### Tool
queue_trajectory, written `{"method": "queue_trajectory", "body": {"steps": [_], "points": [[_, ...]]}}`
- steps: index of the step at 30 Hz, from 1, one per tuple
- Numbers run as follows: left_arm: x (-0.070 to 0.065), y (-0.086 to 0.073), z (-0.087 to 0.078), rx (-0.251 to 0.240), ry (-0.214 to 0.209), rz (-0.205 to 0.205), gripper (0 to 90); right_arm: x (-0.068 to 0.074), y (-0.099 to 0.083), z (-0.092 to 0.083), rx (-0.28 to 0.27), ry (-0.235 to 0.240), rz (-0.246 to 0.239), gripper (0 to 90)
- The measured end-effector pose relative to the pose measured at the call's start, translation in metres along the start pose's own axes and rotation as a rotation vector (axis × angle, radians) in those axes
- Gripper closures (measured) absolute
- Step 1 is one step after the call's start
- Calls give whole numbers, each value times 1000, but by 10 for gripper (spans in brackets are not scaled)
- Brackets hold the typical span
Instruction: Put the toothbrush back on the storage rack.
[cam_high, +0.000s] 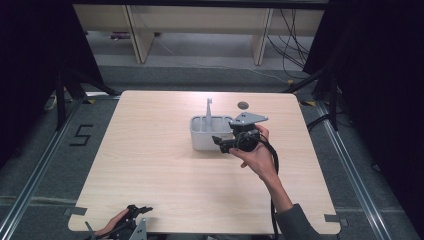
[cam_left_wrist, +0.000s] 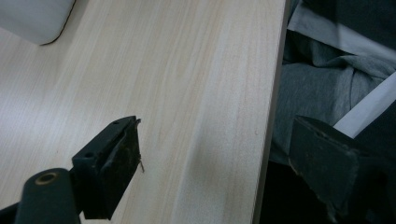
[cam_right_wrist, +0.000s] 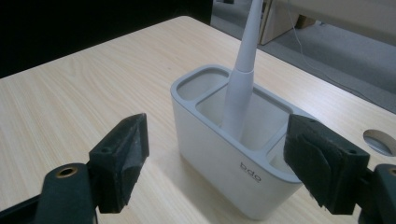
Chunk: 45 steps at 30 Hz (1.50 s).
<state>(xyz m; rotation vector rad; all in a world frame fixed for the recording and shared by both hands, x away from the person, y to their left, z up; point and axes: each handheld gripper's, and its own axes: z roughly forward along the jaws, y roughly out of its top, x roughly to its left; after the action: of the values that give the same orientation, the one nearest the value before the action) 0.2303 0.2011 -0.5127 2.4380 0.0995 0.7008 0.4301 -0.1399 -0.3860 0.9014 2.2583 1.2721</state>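
My right fingers: the right gripper (cam_right_wrist: 215, 154) has its jaws spread wide, black pads bare, nothing pinched between them.
Just past them: the white plastic three-compartment holder (cam_right_wrist: 233, 140) sits right in front of my pads, not touched as far as I can see.
In the holder: a slim white tapered brush handle (cam_right_wrist: 240, 79) stands upright in the middle compartment.
My left fingers: the left gripper (cam_left_wrist: 215, 154) is spread and empty, well away from the holder, over the near edge of the pale wooden table (cam_high: 150, 165).
Done, I judge: the handle is already seated in the holder.
Left, I judge: only drawing my right hand (cam_high: 257, 157) back from the holder.
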Motion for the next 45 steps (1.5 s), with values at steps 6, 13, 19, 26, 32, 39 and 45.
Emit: {"method": "queue_trajectory", "body": {"steps": [6,13,19,26,32,39,45], "points": [[1,0,-1,11,-4,14,160,2,-7,-2,22,3,1,222],[1,0,-1,14,-5,15,160,6,-11,-6,25,2,-3,212],[1,1,-1,15,0,16,160,9,-16,-8,36,20,-20,207],[1,1,-2,9,-3,17,160,12,-25,-11,60,18,-12,203],[1,1,-2,8,-2,15,160,13,-31,-13,70,25,-13,202],[1,1,-2,8,1,17,160,16,-36,-15,79,24,-21,198],[1,0,-2,5,0,14,160,22,-40,-15,83,41,-22,173]]}}
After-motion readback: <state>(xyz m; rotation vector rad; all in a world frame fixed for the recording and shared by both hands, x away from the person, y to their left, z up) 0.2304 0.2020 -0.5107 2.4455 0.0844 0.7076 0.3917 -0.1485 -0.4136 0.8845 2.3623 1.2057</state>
